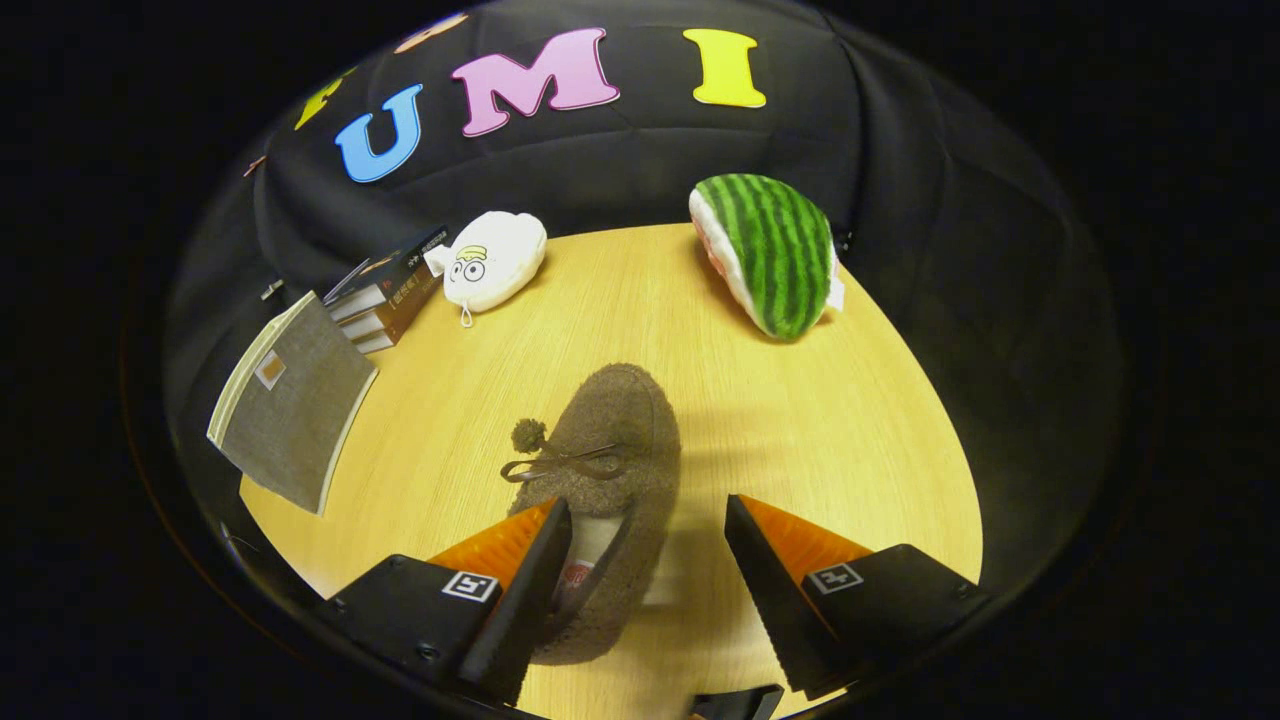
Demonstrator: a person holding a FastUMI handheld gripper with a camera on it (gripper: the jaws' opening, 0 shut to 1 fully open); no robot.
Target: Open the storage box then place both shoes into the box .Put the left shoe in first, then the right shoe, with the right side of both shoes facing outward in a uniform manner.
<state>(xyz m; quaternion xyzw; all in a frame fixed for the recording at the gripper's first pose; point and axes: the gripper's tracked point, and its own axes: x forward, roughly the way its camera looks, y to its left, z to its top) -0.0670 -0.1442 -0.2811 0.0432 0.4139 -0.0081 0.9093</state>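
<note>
A brown fuzzy shoe [610, 440] with a pompom and a bow lies on the wooden table [820, 450], its toe pointing away from me. My gripper [648, 503] is open around its heel end. The left finger [520, 570] sits over the shoe's opening, while the right finger [780, 570] stands apart from the shoe's right side with bare table between. Off to the left of the fingers, at the table's edge, is the grey fabric storage box [290, 410]; I cannot tell whether it is open.
Stacked books [385, 295] lie beyond the grey box. A white plush toy [495, 258] rests at the far left of the table and a watermelon plush [775, 250] at the far right. Black cloth walls surround the table.
</note>
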